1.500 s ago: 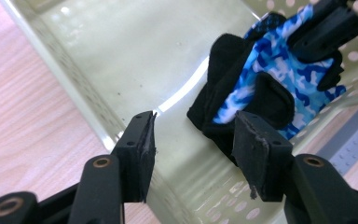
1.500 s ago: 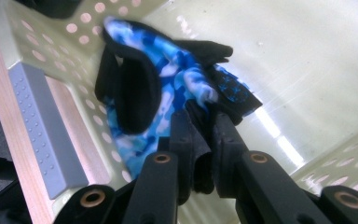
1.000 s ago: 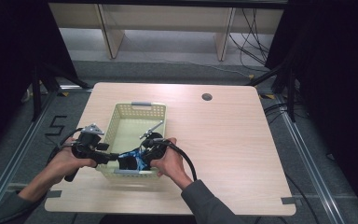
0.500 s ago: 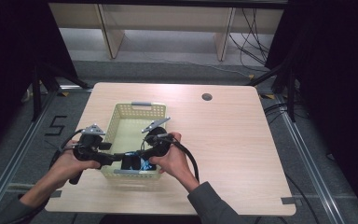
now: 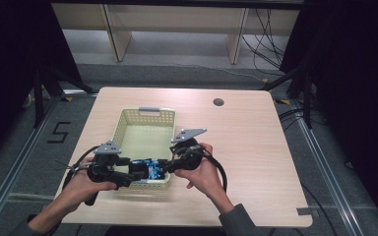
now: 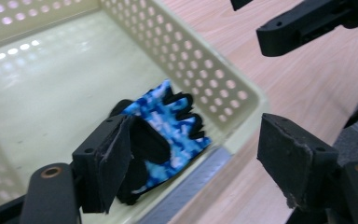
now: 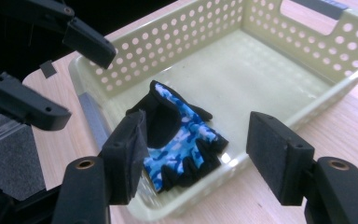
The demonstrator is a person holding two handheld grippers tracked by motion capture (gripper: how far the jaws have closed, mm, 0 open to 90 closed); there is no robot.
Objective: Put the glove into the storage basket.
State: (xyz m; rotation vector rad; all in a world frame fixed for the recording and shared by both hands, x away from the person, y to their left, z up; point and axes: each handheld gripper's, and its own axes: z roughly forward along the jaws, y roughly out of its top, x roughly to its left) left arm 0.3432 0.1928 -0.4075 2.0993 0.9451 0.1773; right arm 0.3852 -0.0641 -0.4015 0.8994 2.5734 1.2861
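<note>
Near the front corner of the basket (image 5: pixel 128 122) lies a blue and black glove (image 7: pixel 179 135), flat on the floor, its long axis running diagonally, fingers toward the front wall. Left gripper (image 6: pixel 193 163) and right gripper (image 7: pixel 198 158) hover over it, jaws spread, holding nothing.

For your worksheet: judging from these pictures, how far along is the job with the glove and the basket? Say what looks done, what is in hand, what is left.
Done: the blue glove lies on the floor of the basket, at its near end. In hand: nothing; the left gripper and right gripper both hang open above that end, clear of the glove. Left: probably only drawing both grippers away from the basket.
</note>
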